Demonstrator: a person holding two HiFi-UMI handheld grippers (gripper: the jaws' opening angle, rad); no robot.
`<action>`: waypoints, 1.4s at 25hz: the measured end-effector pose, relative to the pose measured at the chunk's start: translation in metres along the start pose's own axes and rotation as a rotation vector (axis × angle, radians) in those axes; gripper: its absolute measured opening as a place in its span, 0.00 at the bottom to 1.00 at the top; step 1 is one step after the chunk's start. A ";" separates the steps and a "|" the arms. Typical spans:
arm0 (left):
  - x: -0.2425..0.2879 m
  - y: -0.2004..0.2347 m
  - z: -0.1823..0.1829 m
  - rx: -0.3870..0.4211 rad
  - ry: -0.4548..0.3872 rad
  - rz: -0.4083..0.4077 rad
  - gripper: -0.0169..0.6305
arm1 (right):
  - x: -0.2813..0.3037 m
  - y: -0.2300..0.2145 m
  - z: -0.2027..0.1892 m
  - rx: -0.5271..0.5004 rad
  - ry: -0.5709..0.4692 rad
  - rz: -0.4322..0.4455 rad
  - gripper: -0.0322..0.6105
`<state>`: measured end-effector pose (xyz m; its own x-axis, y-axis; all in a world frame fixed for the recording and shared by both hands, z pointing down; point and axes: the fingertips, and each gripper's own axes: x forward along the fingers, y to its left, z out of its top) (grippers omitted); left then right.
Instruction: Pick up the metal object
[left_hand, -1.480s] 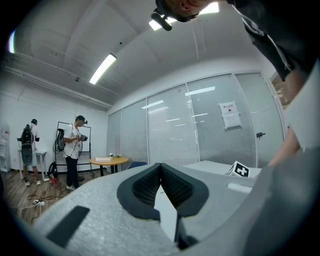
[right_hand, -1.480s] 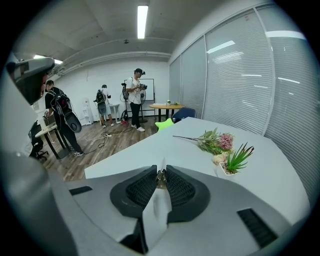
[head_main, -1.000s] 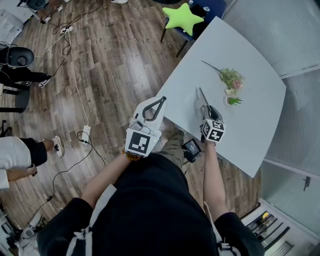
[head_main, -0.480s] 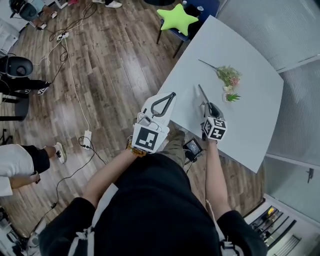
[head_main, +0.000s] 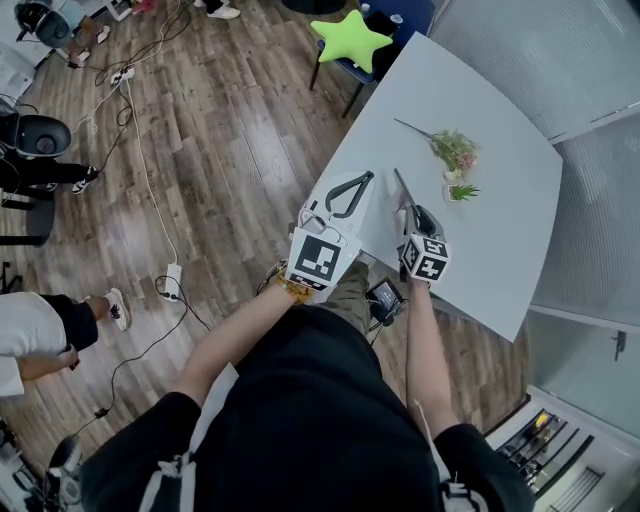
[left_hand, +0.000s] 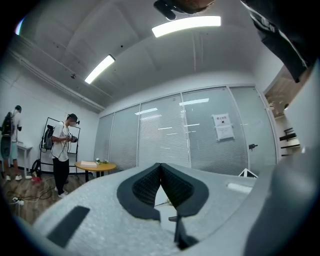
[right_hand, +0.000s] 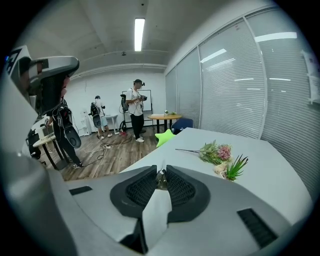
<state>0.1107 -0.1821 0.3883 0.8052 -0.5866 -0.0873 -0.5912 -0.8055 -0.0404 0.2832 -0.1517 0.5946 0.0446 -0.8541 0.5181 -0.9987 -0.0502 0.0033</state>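
Metal object pinched in right tool. Long axis projected straight ahead of tool, over near table edge. Left tool pressed together, empty, positioned just beside at left.

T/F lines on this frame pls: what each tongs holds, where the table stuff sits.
1. The right tongs grip the thin metal strip. True.
2. The left tongs hold the pink artificial flower sprig. False: shut and empty; the sprig lies on the white table.
3. The green star-shaped cushion lies on the table. False: it sits on the blue chair.
4. The small green plant stands beside the sprig. True.
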 end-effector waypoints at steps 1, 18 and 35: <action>-0.001 -0.001 -0.002 -0.004 0.004 0.000 0.04 | -0.001 0.002 0.001 0.000 -0.002 0.000 0.14; -0.015 -0.013 -0.027 -0.055 0.050 -0.017 0.04 | -0.021 0.019 0.026 -0.014 -0.056 0.005 0.14; -0.020 -0.020 -0.029 -0.063 0.053 -0.025 0.04 | -0.051 0.032 0.085 -0.035 -0.191 0.028 0.14</action>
<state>0.1081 -0.1571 0.4193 0.8219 -0.5686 -0.0347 -0.5683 -0.8226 0.0206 0.2509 -0.1541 0.4959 0.0171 -0.9379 0.3466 -0.9997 -0.0099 0.0224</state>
